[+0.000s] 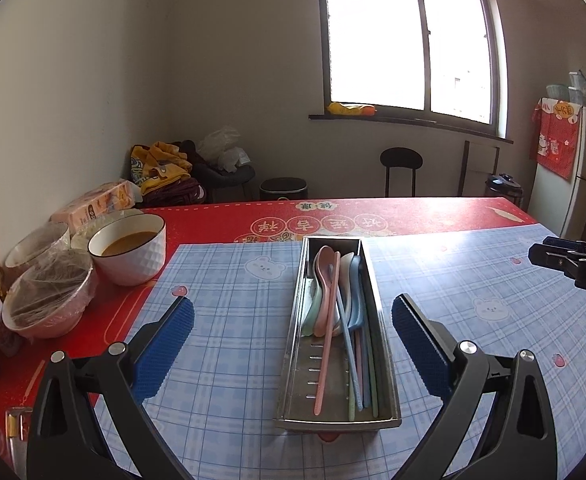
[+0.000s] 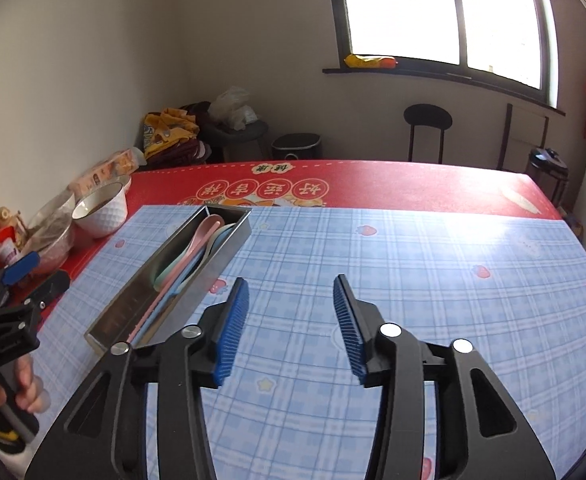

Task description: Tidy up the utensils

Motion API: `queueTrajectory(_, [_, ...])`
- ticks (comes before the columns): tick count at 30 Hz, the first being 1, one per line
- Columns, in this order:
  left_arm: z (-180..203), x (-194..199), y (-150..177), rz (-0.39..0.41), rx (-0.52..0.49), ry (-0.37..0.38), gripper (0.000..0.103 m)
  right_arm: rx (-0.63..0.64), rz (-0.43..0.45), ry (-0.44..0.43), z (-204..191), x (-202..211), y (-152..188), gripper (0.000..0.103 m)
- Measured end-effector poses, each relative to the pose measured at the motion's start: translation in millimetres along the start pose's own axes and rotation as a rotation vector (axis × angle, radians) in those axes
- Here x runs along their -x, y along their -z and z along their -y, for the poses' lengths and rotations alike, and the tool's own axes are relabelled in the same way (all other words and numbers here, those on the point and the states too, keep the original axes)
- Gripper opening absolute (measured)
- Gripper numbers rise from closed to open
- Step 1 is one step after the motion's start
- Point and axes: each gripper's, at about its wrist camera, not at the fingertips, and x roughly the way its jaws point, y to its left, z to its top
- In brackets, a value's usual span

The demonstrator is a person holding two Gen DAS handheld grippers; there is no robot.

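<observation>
A long steel utensil box (image 1: 290, 344) lies on the blue checked mat, holding pastel spoons (image 1: 325, 280) and several chopsticks (image 1: 329, 344) in pink, blue and green. My left gripper (image 1: 293, 308) hangs open above the mat, its blue pads either side of the box with nothing between them. In the right wrist view the same box (image 2: 213, 256) lies to the left of my right gripper (image 2: 291, 292), which is open over bare mat and holds nothing. The right gripper's black tip (image 1: 565, 258) shows at the right edge of the left wrist view.
A white bowl of brown liquid (image 1: 131, 250), two bowls covered in film (image 1: 49, 292) and a tissue pack (image 1: 93, 204) crowd the left edge of the red tablecloth (image 1: 221, 220). A person's hand (image 2: 25, 392) grips the left tool's handle. A stool and bin stand beyond the table.
</observation>
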Motion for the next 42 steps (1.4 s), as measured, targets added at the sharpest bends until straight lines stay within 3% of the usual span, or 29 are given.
queueTrajectory(3, [8, 12, -9, 0.019, -0.013, 0.005, 0.097, 0.005, 0.047, 0.003, 9, 24, 1, 0.072])
queueTrajectory(5, [14, 21, -15, 0.026, -0.019, 0.014, 0.097, 0.002, 0.083, 0.02, 14, 40, 1, 0.078])
queueTrajectory(6, [16, 26, -18, 0.033, -0.02, 0.018, 0.097, 0.002, 0.105, 0.028, 16, 47, 1, 0.087])
queueTrajectory(12, [30, 55, -29, 0.089, -0.006, 0.051, 0.097, -0.033, 0.204, 0.047, 29, 85, 3, 0.087])
queueTrajectory(23, [51, 92, -39, 0.177, -0.048, 0.028, 0.097, -0.081, 0.257, 0.049, 42, 118, 13, 0.087])
queueTrajectory(42, [47, 93, -38, 0.148, -0.025, 0.051, 0.097, -0.089, 0.254, 0.079, 43, 116, 19, 0.087])
